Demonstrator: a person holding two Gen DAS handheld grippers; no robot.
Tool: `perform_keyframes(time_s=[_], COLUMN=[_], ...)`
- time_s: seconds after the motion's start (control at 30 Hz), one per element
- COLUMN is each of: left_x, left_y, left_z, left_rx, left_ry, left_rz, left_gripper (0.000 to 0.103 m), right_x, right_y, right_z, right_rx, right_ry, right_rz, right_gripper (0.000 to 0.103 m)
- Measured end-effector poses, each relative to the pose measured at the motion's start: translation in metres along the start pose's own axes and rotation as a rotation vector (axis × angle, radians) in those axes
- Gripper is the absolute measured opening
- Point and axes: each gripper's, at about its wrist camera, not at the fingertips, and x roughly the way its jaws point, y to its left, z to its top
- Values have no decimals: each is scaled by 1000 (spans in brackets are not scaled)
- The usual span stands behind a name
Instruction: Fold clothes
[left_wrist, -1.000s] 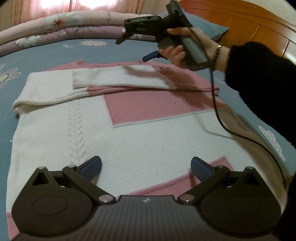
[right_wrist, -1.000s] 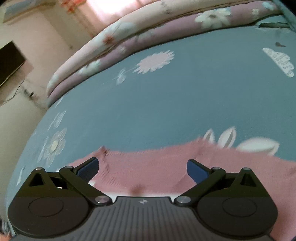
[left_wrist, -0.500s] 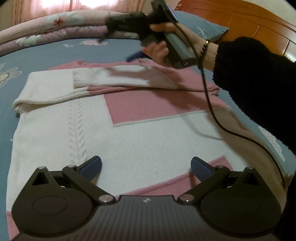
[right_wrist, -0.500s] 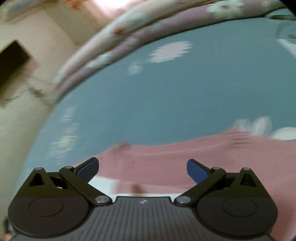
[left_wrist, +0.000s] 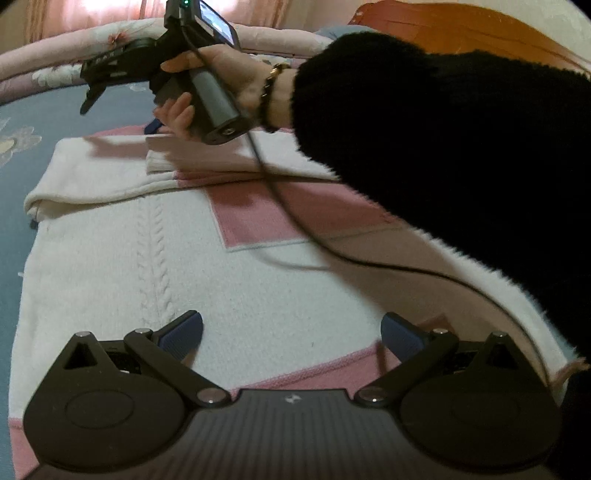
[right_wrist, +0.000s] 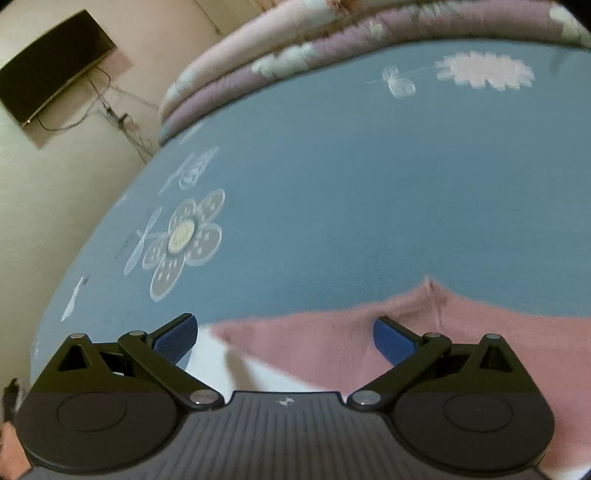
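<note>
Reaching further left across the sweater (left_wrist: 229, 273), the right gripper (right_wrist: 284, 336) hung spread and empty above its far pink edge, sleeves already folded across on the bed (right_wrist: 332, 192), while the left gripper (left_wrist: 291, 332) hovered spread over the hem.

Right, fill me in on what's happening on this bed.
A person is folding a pink and white sweater spread flat on a blue flowered bedsheet. Both sleeves are already folded across its upper part. The left gripper hovers open over the sweater's hem, holding nothing. The right gripper, in the person's right hand, is open too, held above the sweater's far pink edge and pointing toward the far side of the bed. Neither gripper has hold of the fabric at this moment.
</note>
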Motion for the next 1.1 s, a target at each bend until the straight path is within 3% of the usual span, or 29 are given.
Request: perform_keyframes(time_s=[0.13, 0.27, 0.57, 0.73, 0.8, 0.97, 1.1], left_x=[-2, -3, 2, 0, 0, 5, 10], left_y=[5, 4, -1, 1, 1, -2, -3], left_z=[1, 0, -1, -1, -1, -1, -1], left_rx=[-39, -40, -1, -13, -15, 12, 42], left_ry=[-3, -3, -9, -4, -3, -3, -4], left_rz=[-21, -14, 9, 3, 4, 24, 39], left_gripper=[102, 102, 102, 102, 102, 102, 102], right_x=[4, -17, 15, -41, -53, -43, -29], right_y=[6, 11, 32, 10, -4, -32, -41], right_z=[10, 8, -2, -2, -6, -20, -17], right_rx=[1, 35, -119, -60, -26, -1, 11], right_ry=[-5, -22, 29, -34, -22, 23, -23], right_rz=[-19, 83, -7, 66, 55, -19, -38], right_gripper=[103, 103, 103, 103, 103, 103, 103])
